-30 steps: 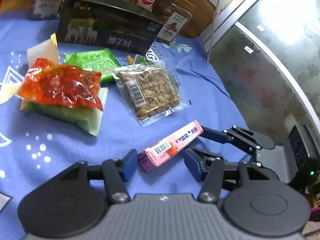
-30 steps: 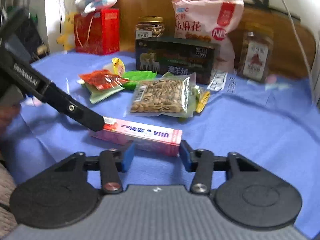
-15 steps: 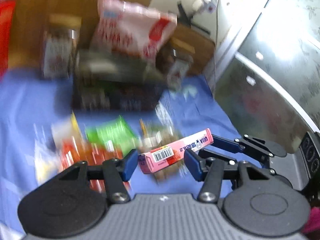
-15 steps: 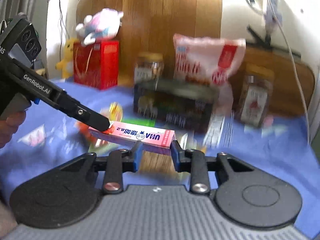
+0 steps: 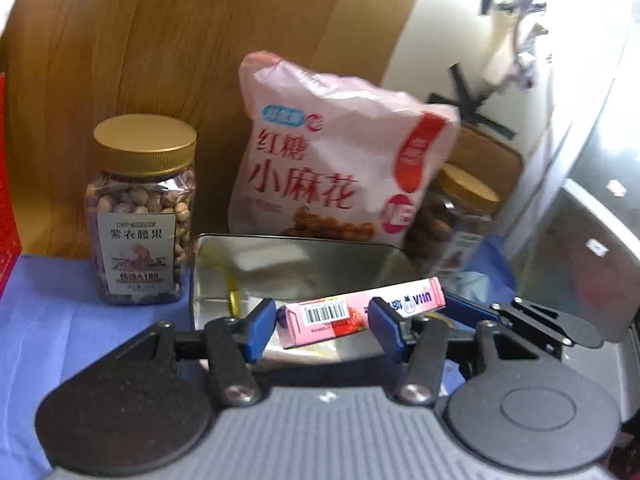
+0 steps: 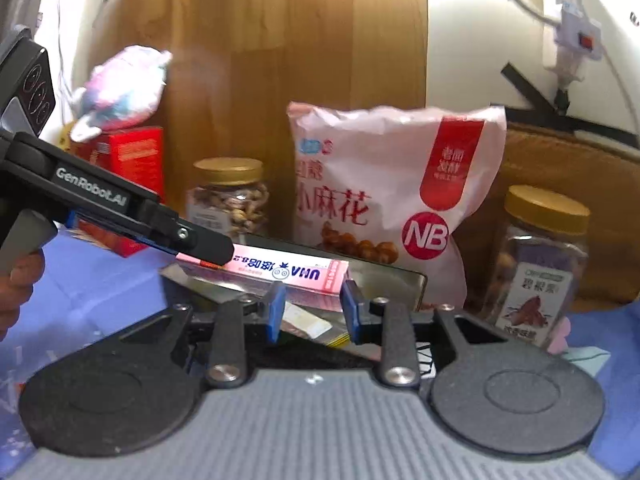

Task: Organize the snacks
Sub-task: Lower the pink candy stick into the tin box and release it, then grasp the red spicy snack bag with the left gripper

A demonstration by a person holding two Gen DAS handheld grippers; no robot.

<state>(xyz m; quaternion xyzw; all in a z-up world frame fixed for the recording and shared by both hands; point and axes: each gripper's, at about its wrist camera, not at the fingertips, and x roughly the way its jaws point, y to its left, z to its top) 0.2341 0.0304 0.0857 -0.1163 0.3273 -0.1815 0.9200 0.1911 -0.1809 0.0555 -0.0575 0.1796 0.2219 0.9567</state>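
Since a second ago you've lifted the pink candy box (image 5: 362,310) off the blue cloth (image 5: 60,312); it's now over the open metal tin (image 5: 304,264). Jar (image 5: 140,216) at 10 o'clock and snack bag (image 5: 332,168) at 12 crowd the tin's rim. The box's long axis runs 8-to-2. Left gripper (image 5: 320,326) and right gripper (image 6: 312,310) each clamp one end, both angled down.

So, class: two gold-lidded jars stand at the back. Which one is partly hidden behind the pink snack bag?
The right-hand jar: the pink snack bag overlaps it. The left-hand jar stands clear, whole label showing.
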